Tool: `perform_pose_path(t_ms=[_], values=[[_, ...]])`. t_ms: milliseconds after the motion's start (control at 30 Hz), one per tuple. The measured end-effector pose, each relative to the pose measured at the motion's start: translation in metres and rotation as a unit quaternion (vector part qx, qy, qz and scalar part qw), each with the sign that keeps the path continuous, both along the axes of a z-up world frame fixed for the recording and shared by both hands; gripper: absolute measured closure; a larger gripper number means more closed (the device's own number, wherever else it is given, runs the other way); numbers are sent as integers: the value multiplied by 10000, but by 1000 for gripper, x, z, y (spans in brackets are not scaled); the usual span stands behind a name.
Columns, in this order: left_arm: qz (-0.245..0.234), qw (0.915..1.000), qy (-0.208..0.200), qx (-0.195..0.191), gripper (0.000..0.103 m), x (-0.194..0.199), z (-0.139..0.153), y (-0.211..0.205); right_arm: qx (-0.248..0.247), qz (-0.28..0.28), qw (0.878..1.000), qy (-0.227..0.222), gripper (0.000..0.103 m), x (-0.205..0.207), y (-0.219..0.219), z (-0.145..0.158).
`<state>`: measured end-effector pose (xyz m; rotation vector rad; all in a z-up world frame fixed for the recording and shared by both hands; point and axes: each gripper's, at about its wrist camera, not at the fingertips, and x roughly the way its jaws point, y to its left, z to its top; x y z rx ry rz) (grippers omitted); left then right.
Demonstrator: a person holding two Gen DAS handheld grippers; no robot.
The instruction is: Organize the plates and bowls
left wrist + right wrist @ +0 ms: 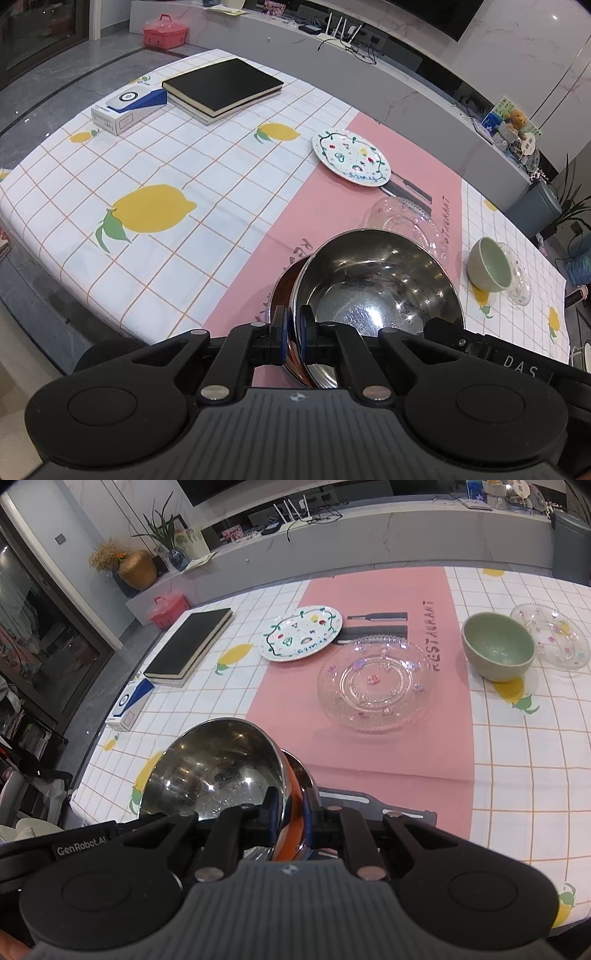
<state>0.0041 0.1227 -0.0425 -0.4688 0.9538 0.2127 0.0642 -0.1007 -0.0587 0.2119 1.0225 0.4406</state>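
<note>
A steel bowl (369, 288) (214, 771) with an orange outer wall hangs tilted over the near end of the pink mat (417, 155). My left gripper (293, 332) is shut on its near left rim. My right gripper (291, 812) is shut on the opposite rim. A second bowl (286, 284) (304, 775) of the same kind sits right under and behind it; I cannot tell whether the two touch. Farther along the mat lie a painted white plate (351, 157) (303, 633) and a clear glass plate (402, 218) (375, 686).
A green bowl (489, 269) (496, 646) stands beside a small glass plate (521, 284) (550, 635) on the right. Stacked black books (221, 88) (188, 642) and a white box (125, 107) (129, 705) lie at the far left. The table edge runs close on the left.
</note>
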Motion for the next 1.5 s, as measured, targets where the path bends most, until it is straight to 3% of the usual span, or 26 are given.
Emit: perform_pose_path(t_ms=[467, 800, 1133, 1267, 1500], values=[[23, 9999, 143, 36, 96, 6, -10, 4, -395, 267, 9987, -158, 91, 6, 19, -5], [45, 9994, 335, -8, 94, 10, -24, 9, -538, 336, 9980, 24, 90, 15, 28, -20], [45, 9997, 218, 69, 92, 11, -20, 10, -426, 404, 9982, -88, 79, 14, 28, -16], [42, 9999, 43, 99, 81, 10, -12, 9, -322, 440, 9983, -209, 70, 12, 25, -7], [-43, 9988, -363, 328, 75, 5, 5, -2, -211, 331, 9985, -387, 64, 8, 11, 6]])
